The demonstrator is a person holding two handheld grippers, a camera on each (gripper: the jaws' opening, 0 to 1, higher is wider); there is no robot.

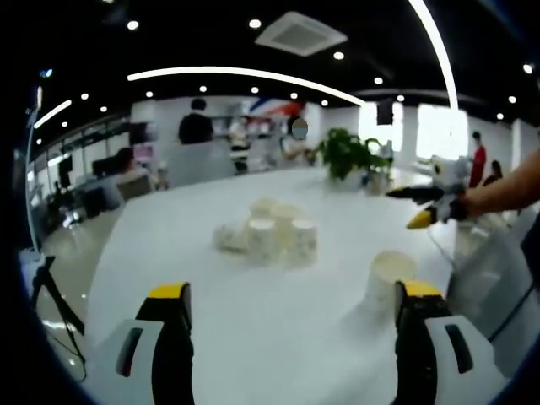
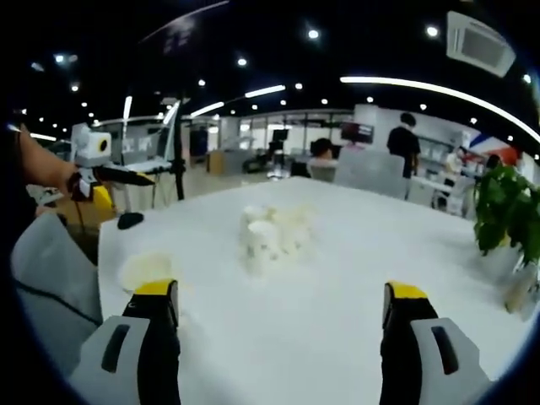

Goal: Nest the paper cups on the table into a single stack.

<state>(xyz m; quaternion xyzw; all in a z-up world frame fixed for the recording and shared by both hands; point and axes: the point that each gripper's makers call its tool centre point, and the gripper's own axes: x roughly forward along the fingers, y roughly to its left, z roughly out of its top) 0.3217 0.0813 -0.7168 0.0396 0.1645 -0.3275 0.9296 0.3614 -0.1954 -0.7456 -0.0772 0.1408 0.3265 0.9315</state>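
Paper cups [image 1: 272, 234] are clustered unstacked, one cup [image 1: 386, 283] apart; nothing's been nested, both grippers [image 1: 291, 316] [image 2: 280, 316] held wide open, empty.

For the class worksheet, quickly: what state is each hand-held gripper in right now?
Left hand-held gripper: open, holding nothing; a lone paper cup stands near its right jaw.
Right hand-held gripper: open, holding nothing.

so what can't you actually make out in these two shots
- Cup count: the cluster of paper cups is blurred and overlapping in both views, so the number is unclear.
- Lone cup: in the left gripper view the left claw covers its right edge; in the right gripper view it is a pale smear.
- Potted plant: cut by the right gripper view's edge.
- Dark thing on the table: too small to identify.
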